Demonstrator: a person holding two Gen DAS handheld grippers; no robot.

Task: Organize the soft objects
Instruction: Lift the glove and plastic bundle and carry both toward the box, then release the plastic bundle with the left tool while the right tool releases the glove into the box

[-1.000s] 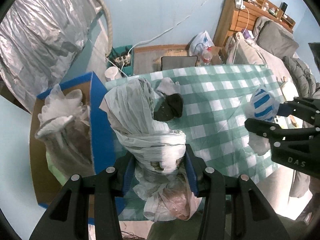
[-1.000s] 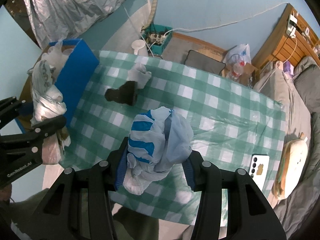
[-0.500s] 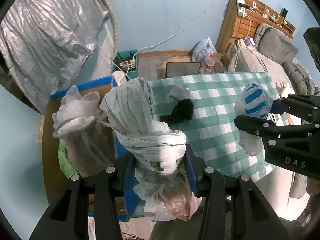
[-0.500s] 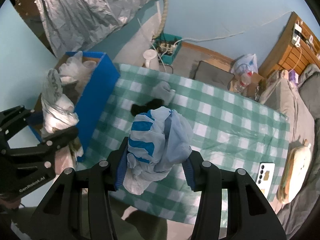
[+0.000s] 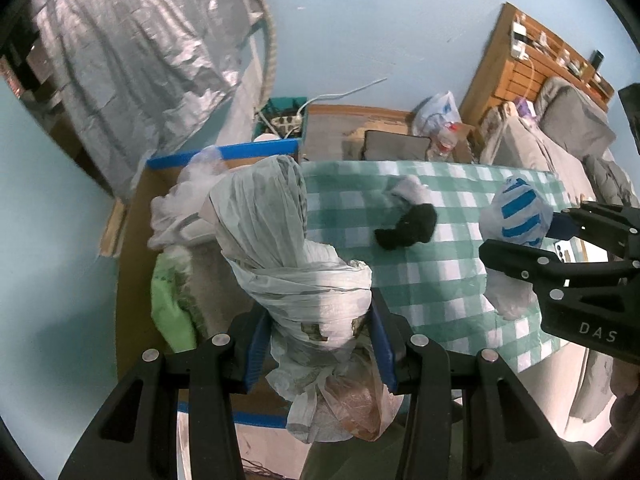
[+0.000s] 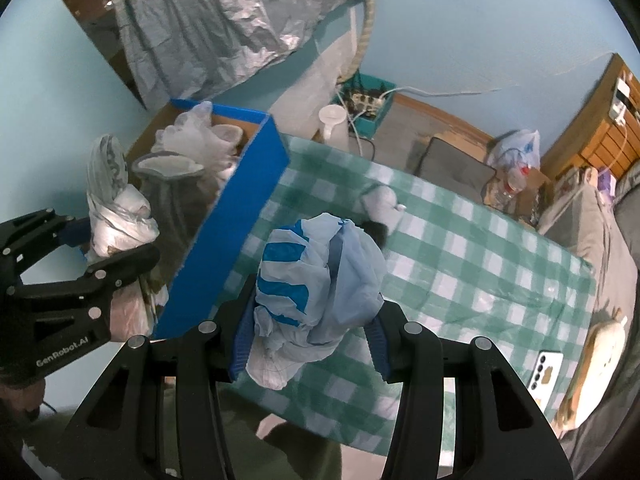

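The box (image 6: 224, 216) stands against the table's (image 6: 480, 264) left edge, with bags (image 6: 188, 140) inside it. On the table lie a sock (image 5: 406, 226) and, touching it on the far side, a cloth (image 5: 408, 190); a phone (image 6: 546, 370) lies near the table's right front corner, and a bed (image 6: 608, 248) runs along the right side. The left gripper (image 5: 316, 336) holds its bundle (image 5: 288, 256) over the box, and the right gripper (image 6: 308, 336) holds its bag (image 6: 316, 288) over the table's front left part, just beside the box wall.

Home bedroom, bed with grey bedding (image 5: 576, 128), wooden headboard (image 5: 516, 68), checked tablecloth (image 6: 460, 264)
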